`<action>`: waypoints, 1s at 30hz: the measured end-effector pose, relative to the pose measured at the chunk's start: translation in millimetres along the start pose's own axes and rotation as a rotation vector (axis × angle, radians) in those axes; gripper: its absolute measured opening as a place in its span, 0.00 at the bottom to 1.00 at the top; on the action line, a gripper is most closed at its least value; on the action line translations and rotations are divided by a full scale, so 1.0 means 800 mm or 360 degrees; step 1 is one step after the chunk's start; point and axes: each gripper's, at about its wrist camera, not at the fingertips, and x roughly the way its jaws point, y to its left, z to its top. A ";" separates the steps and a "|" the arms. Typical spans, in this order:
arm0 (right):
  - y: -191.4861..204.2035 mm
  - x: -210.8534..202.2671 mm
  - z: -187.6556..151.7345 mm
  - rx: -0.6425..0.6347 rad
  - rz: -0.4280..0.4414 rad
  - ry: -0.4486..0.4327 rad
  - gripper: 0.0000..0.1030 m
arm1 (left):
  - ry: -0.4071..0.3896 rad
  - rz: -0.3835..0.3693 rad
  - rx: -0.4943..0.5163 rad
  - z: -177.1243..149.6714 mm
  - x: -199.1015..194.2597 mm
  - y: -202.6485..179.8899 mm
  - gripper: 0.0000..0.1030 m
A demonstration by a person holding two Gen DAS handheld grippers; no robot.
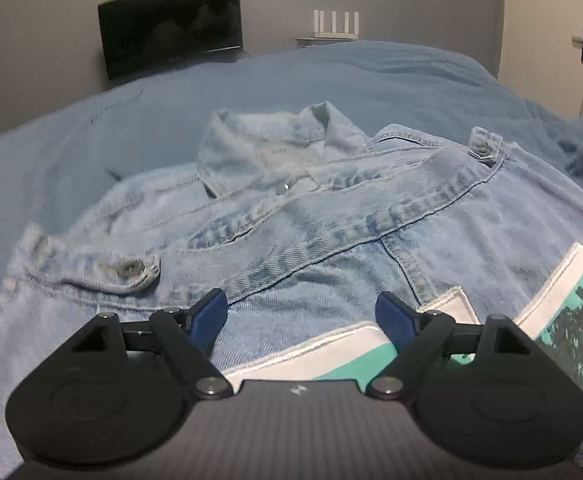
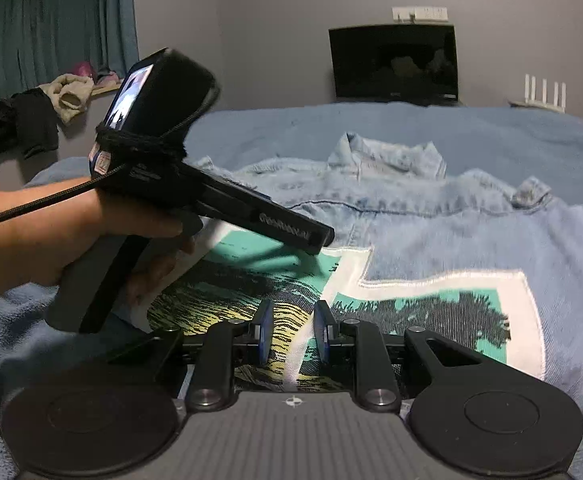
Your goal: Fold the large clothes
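Observation:
A light-blue denim jacket [image 1: 331, 216] lies spread on a blue bedcover [image 1: 331, 76], collar [image 1: 267, 148] at the far side. A white-bordered picture patch [image 2: 431, 304] in teal, black and yellow is sewn on it. My left gripper [image 1: 299, 304] hangs open just above the denim beside the patch, nothing between its blue pads. My right gripper [image 2: 294, 314] is low over the patch, jaws narrowly apart. A white ridge of the patch [image 2: 301, 344] runs between them, and the pads do not visibly press on it. In the right wrist view a person's hand [image 2: 91, 232] holds the left tool over the jacket [image 2: 471, 216].
A dark monitor [image 2: 395, 64] and a white router [image 2: 543, 94] stand against the far wall beyond the bed. Loose clothes [image 2: 31, 116] pile up under a teal curtain [image 2: 51, 20] at the left. A door [image 1: 547, 40] is at the right.

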 end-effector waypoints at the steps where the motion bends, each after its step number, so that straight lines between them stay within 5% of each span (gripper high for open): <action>1: 0.001 0.005 -0.003 -0.0016 -0.0005 0.0008 0.24 | -0.0015 0.0003 0.0014 -0.003 0.002 0.000 0.82; 10: 0.010 0.017 -0.014 -0.0089 -0.0036 -0.0024 0.27 | 0.0007 0.0102 0.0004 0.004 -0.019 -0.013 0.87; 15: -0.028 -0.035 -0.009 0.0329 0.0163 -0.0044 0.54 | -0.0022 0.0092 0.0018 -0.005 -0.074 -0.020 0.87; 18: -0.050 -0.071 -0.009 0.0617 0.0097 -0.0048 0.73 | -0.0056 0.0093 0.0025 -0.027 -0.114 -0.028 0.87; 24: -0.109 -0.108 -0.053 0.1273 -0.0067 -0.0083 0.75 | -0.0083 0.0031 -0.0042 -0.057 -0.131 -0.041 0.87; 30: -0.129 -0.093 -0.078 0.1433 -0.0257 -0.0200 0.74 | -0.0081 -0.0012 -0.0042 -0.062 -0.117 -0.055 0.87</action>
